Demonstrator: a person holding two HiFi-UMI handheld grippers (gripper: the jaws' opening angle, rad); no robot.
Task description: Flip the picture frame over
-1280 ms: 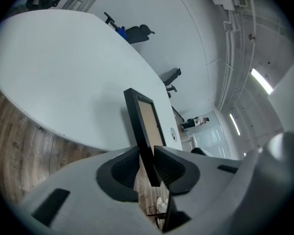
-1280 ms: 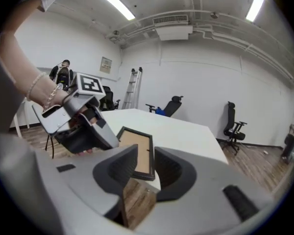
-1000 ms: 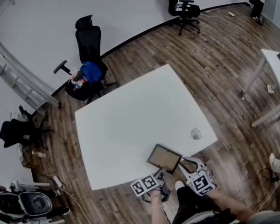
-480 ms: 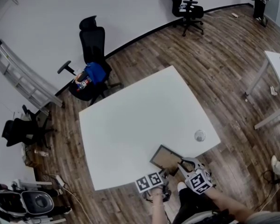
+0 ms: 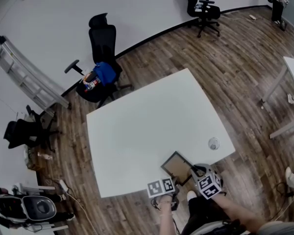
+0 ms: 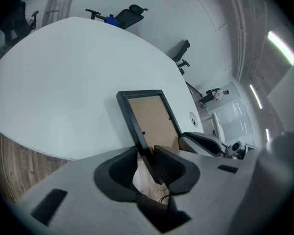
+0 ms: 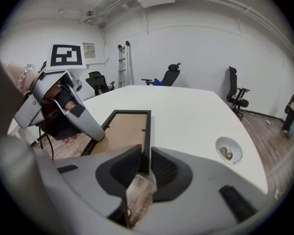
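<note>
- Picture frame (image 5: 177, 165) lies at the table (image 5: 137, 131) corner nearest the person. It is on the person's side of the round cable port (image 5: 213, 143), near it but apart from it.
- Left gripper (image 6: 145, 156): jaws about half shut, clamped on the frame's thin dark rim on the side away from the port.
- Right gripper (image 7: 144, 161): jaws closing on the rim of the side nearer the port. The rim sits between the pads, and they look to have just met it.
- Risk 1: both grips hold only a narrow rim. If the right pads are not fully seated when the turn starts, the frame could pivot out of them.
- Risk 2: wood floor shows through both jaw gaps, so the gripped end sits at or past the table edge. A slip there would likely drop the frame off the table rather than onto it.
- Risk 3: uneven rolling of the two hands would twist the frame between the grips.
- Risk 4: too little lift could catch the far edge, the one nearest the port, on the tabletop.
- Appearance: rectangular, slim black rim, brown backing board facing up, small dark clips along the rim. The front face is hidden, so I cannot tell whether it has glass.
</note>
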